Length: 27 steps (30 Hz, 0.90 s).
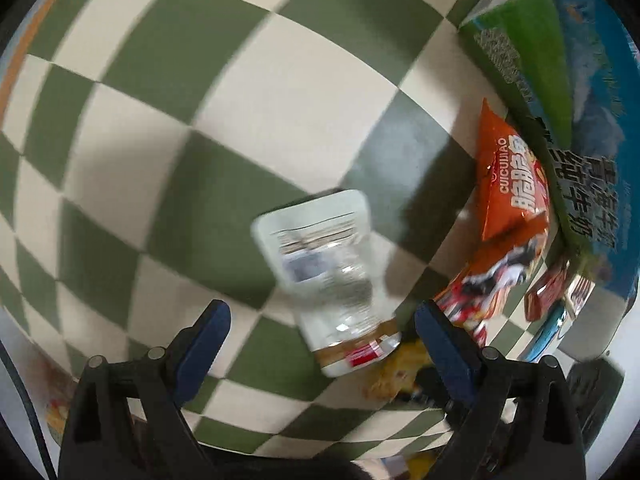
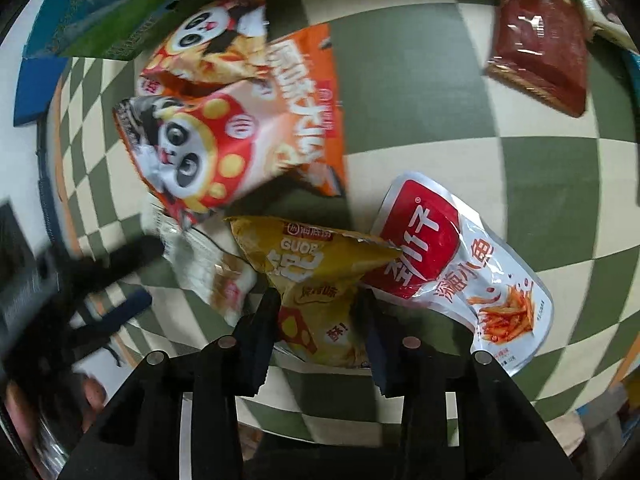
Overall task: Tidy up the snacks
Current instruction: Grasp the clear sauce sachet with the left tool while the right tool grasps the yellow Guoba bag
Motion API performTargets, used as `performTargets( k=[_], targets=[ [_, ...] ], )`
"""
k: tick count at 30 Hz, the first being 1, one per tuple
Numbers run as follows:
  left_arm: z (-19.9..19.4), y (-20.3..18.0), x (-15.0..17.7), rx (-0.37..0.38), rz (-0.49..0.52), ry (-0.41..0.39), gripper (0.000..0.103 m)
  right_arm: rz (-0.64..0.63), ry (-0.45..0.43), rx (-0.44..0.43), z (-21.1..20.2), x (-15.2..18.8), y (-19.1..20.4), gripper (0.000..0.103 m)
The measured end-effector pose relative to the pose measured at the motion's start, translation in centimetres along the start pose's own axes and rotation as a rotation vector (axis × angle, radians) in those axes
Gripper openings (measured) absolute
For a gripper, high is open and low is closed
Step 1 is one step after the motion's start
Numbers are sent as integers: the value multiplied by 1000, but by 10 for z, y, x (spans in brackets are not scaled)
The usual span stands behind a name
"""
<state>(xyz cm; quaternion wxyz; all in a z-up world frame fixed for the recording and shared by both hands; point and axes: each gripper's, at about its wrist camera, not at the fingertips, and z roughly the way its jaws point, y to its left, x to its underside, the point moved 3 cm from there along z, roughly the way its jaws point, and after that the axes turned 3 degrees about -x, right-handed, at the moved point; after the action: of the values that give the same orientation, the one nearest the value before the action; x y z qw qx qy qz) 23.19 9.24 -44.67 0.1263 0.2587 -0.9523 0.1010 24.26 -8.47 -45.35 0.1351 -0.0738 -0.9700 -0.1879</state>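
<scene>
Checkered cloth (image 1: 248, 92) underlies a spread left hand-held gripper (image 1: 322, 316); right hand-held gripper (image 2: 320, 308) pinches yellow snack bag (image 2: 316, 276).

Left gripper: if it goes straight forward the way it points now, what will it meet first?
Probably the clear white-edged snack pouch, lying on the checkered cloth just ahead of the open left gripper. The picture is blurred, so depth is uncertain.

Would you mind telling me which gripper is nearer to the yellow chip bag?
Right. The right gripper has the yellow chip bag between its jaws. The left gripper is open over a clear-windowed packet, the bag beside its right finger.
</scene>
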Motion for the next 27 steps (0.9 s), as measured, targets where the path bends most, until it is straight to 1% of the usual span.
performTargets(
  k=[1,4,6,7,9,13,15,17,18,19,20,21,22,23,26,27],
  targets=[
    [4,-4,-5,-16,3,2,95,-1,0,7,-2,1,-4,43],
    [17,-19,-9,-101,37,3,94,-4,-1,19,-6,2,-14,43],
    [20,-28,-6,-159,85,-19,94,-1,-1,28,-8,3,-19,43],
    [24,-31,-2,-193,119,-19,94,-3,-2,29,-8,4,-21,43],
    [29,-30,5,-238,159,-17,96,-7,1,32,-8,5,-21,43],
    [33,-22,16,-277,210,-36,96,-23,4,47,-5,3,-20,44],
    [35,-23,19,-282,246,-48,95,-29,7,52,-1,4,-17,45],
    [35,-28,22,-269,281,-66,89,-25,16,50,6,0,-11,45],
    [34,-33,24,-269,306,-81,83,-25,20,50,12,0,-9,45],
    [33,-40,26,-275,346,-99,73,-28,24,51,16,1,-7,45],
    [33,-52,30,-281,379,-112,66,-33,26,56,18,2,-6,45],
    [31,-59,32,-286,414,-130,51,-38,25,59,22,4,-5,44],
    [31,-65,34,-299,439,-136,51,-41,20,62,23,5,-4,44],
    [33,-66,35,-303,442,-133,51,-43,16,63,24,4,-3,44],
    [33,-68,33,-283,420,-136,50,-54,4,61,24,7,0,40],
    [32,-68,34,-281,421,-143,48,-60,1,63,24,9,2,39]
  ],
)
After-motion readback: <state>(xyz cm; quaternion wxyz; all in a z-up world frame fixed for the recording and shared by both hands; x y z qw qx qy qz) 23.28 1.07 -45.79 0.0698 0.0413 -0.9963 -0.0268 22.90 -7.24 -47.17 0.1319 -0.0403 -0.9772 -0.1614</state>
